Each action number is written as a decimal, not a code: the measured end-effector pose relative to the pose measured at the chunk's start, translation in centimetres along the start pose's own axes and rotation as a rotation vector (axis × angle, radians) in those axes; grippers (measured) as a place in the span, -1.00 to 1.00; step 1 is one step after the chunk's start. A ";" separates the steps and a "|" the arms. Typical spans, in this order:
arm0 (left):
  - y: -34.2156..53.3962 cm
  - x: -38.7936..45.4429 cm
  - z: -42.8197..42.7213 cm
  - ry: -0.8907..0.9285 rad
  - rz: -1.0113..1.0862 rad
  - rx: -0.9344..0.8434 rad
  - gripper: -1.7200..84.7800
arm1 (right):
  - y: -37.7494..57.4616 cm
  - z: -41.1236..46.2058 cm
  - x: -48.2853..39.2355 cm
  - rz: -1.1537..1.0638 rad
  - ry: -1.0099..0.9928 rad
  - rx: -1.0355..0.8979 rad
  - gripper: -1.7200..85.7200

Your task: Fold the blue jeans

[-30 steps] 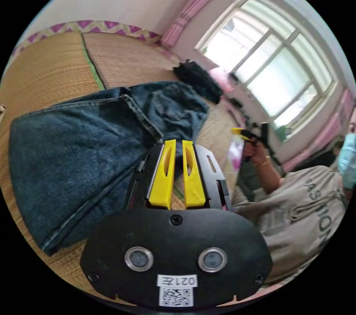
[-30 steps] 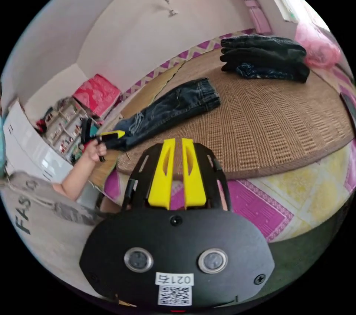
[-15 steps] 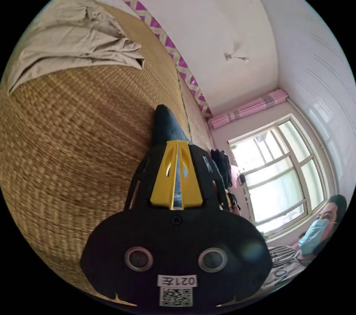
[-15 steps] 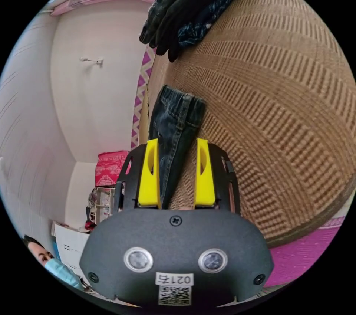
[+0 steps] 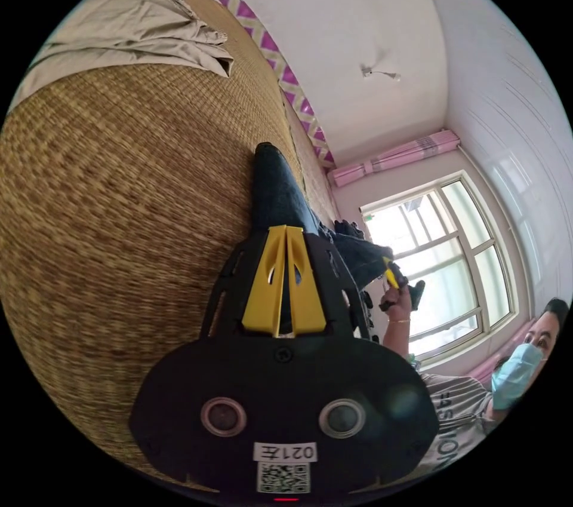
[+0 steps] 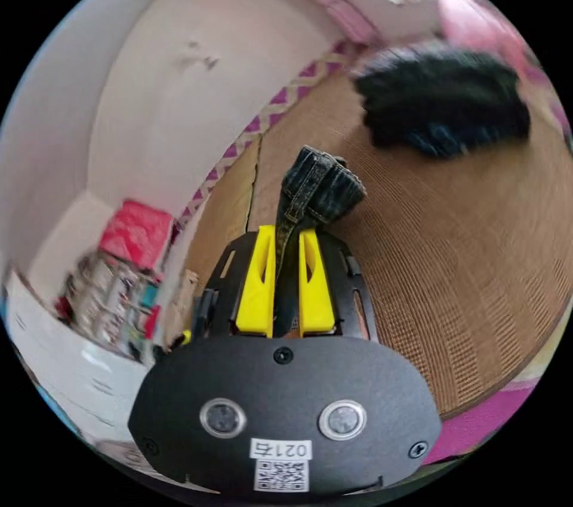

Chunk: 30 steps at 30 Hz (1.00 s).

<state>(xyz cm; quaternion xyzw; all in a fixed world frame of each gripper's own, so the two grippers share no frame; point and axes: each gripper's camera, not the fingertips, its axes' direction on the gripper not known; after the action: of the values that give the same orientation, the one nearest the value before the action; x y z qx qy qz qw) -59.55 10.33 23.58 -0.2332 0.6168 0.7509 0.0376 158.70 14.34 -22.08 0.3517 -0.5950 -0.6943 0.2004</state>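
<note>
I judge that the fold is only at its start: both ends of the blue jeans (image 5: 276, 190) are gripped, but no fold lies on the mat yet, so the whole folding is left to do. The largest thing is the woven straw mat (image 5: 119, 184), coarse and golden-brown, with a regular ribbed weave; it seems to cover a raised bed or platform, with a pink patterned floor mat (image 6: 477, 429) beside its edge. The jeans are thick dark blue denim with pale stitched seams, drawn into a long narrow band across this mat, and I cannot tell how much of them touches it. My left tool (image 5: 285, 230) has its yellow jaws almost together, pinching the denim at one end. My right tool (image 6: 287, 232) has its jaws closed on the other end, where the hemmed, stitched edge bunches above the tips in a stiff lump. Further on the mat lie a crumpled beige garment (image 5: 131, 41), soft and thin, and a dark pile of clothes (image 6: 441, 101), which is blurred.
</note>
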 end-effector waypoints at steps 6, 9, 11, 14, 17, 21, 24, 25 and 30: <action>1.9 -2.9 0.0 0.068 -0.048 -0.001 -0.98 | 10.8 6.1 -36.9 -0.931 0.364 -0.030 -0.81; 2.7 -4.4 0.0 0.127 -0.075 -0.003 -0.98 | 22.0 12.4 -47.8 -1.264 0.435 -0.022 -0.81; 3.1 -5.0 0.0 0.147 -0.084 -0.004 -0.98 | 28.8 17.4 -51.4 -1.424 0.463 -0.040 -0.82; 3.7 -5.7 -0.1 0.162 -0.095 0.003 -0.98 | 36.3 24.9 -53.8 -1.566 0.527 -0.205 -0.82; 4.1 -6.0 -0.1 0.159 -0.102 0.003 -0.98 | 35.2 23.5 -56.8 -1.480 0.523 -0.101 -0.82; 4.3 -6.1 0.1 0.149 -0.115 -0.011 -0.98 | 35.4 23.8 -60.6 -1.443 0.439 -0.070 -0.82; 4.4 -6.1 0.0 0.120 -0.142 -0.014 -0.98 | 40.7 27.8 -60.8 -1.579 0.471 -0.101 -0.82; 4.3 -5.7 0.0 0.113 -0.135 -0.015 -0.98 | 42.3 29.3 -59.7 -1.617 0.493 -0.096 -0.82; 5.7 -5.3 -4.2 0.137 -0.166 0.228 -0.98 | 42.4 29.3 -56.2 -1.625 0.432 -0.118 -0.83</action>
<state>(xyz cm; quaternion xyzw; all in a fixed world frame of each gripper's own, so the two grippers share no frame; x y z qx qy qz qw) -55.47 6.22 30.29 -0.3282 0.6778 0.6526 0.0835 169.27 64.60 34.23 0.7845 -0.0683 -0.5702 -0.2341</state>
